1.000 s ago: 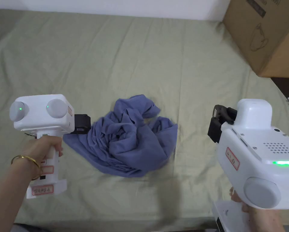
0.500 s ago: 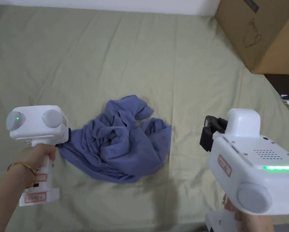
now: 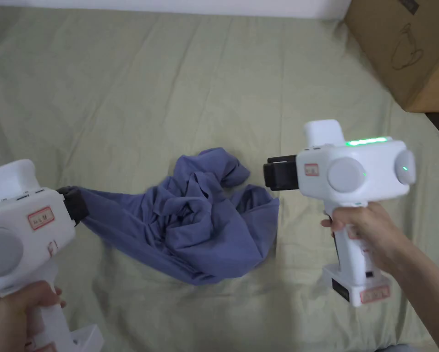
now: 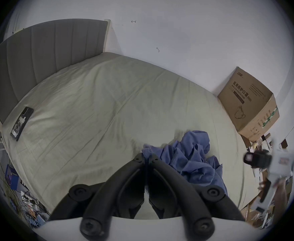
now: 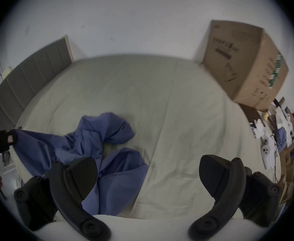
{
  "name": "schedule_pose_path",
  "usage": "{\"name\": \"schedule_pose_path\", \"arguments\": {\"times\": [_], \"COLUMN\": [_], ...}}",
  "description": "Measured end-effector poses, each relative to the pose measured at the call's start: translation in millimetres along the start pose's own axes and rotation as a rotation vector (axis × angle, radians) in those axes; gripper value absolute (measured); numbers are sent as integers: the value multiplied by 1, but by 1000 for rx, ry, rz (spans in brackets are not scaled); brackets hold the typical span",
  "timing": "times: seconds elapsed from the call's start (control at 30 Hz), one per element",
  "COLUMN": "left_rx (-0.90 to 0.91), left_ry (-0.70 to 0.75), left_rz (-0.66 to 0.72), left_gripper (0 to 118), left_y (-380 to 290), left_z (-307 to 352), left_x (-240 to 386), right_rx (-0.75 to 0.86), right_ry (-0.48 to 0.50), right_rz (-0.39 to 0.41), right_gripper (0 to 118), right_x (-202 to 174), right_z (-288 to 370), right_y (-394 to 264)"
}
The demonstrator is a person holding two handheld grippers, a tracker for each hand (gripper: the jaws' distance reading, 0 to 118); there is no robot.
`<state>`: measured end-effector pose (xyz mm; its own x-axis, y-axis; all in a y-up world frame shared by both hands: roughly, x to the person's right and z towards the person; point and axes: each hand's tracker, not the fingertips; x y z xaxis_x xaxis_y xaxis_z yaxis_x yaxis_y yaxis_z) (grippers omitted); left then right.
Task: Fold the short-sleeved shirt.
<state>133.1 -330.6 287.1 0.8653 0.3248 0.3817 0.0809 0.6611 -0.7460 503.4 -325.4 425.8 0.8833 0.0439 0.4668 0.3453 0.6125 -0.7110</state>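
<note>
Blue shirt [image 3: 191, 224] lies crumpled, its edge pinched by the left hand-held gripper [image 4: 146, 157]; the right hand-held gripper [image 5: 148, 177] hovers spread.

Soft, even indoor light; both gripper views are dim, fisheye-warped with dark corners, the right one motion-blurred.

shirt [image 3: 200, 224] | blue, crumpled heap | on green bedsheet [image 3: 214, 91] | left edge stretched out taut
</note>
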Motion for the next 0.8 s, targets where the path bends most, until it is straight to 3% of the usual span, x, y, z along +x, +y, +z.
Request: {"name": "schedule_pose_path", "arguments": {"times": [0.1, 0.3, 0.33, 0.37, 0.4, 0.43, 0.47, 0.63, 0.8], "left_rx": [-11, -41, -45, -50, -54, -62, -66, -63, 25], "left_ry": [16, 26, 29, 34, 39, 49, 55, 43, -60], "left_rz": [-34, -44, -47, -50, -53, -55, -54, -15, 63], "left_gripper": [1, 1, 1, 1, 1, 1, 1, 1, 1], "left_y": [-8, -10, -11, -11, -12, -11, -11, 1, 29], "left_z": [0, -6, -6, -7, -9, -11, -12, -4, 36], "left_x": [3, 0, 1, 1, 0, -1, -1, -8, -13], "right_rx": [-125, -295, -296, -301, -309, -321, -320, -257, -64], "right_ry": [-22, -16, -5, 10, 23, 30, 50, 104, 189], "right_rz": [12, -46, -47, -48, -40, -36, -56, -86, -153], "right_gripper": [116, 115, 109, 92, 55, 11, 6, 5, 5], "right_x": [-11, -24, -25, -26, -27, -27, -25, 1, 47], "right_z": [-59, -128, -134, -136, -136, -136, -131, -78, 23], "right_y": [19, 17, 15, 13, 12, 13, 11, 16, 21]}}
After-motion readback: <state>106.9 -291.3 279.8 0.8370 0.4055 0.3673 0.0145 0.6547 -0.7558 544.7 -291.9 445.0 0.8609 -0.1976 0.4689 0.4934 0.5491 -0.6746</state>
